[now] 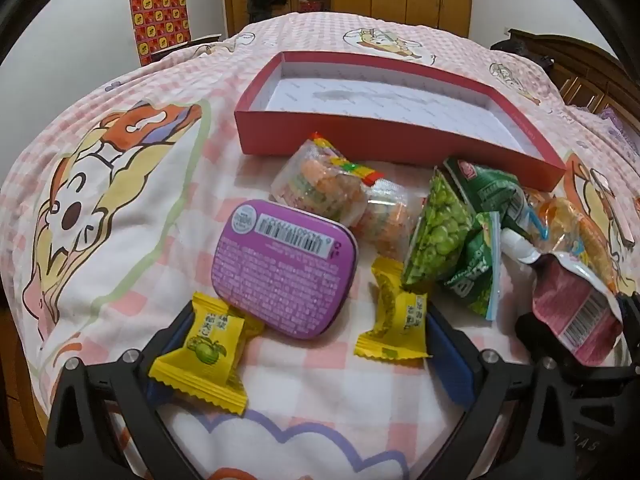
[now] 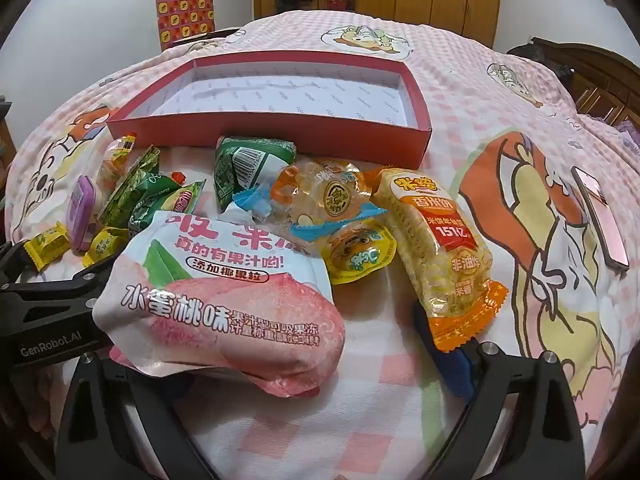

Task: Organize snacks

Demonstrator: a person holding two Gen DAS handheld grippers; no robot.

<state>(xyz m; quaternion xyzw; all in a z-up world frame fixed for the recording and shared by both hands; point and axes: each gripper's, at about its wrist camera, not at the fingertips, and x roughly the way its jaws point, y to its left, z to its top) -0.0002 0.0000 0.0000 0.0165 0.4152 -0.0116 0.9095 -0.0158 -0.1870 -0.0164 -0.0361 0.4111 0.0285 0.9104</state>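
Observation:
An empty red box with a white inside lies on the bed; it also shows in the right wrist view. In front of it lie snacks. My left gripper is open, low over the bed, with a purple tin and two yellow candies between and beside its fingers. My right gripper is open around a pink peach jelly pouch, which hides its left finger. A yellow rice cracker pack lies by its right finger.
Green pea packs, clear candy bags and orange jelly cups lie in the pile. A pink phone lies on the bed at the right. The left gripper's body is at the right wrist view's left edge. Wardrobes stand behind.

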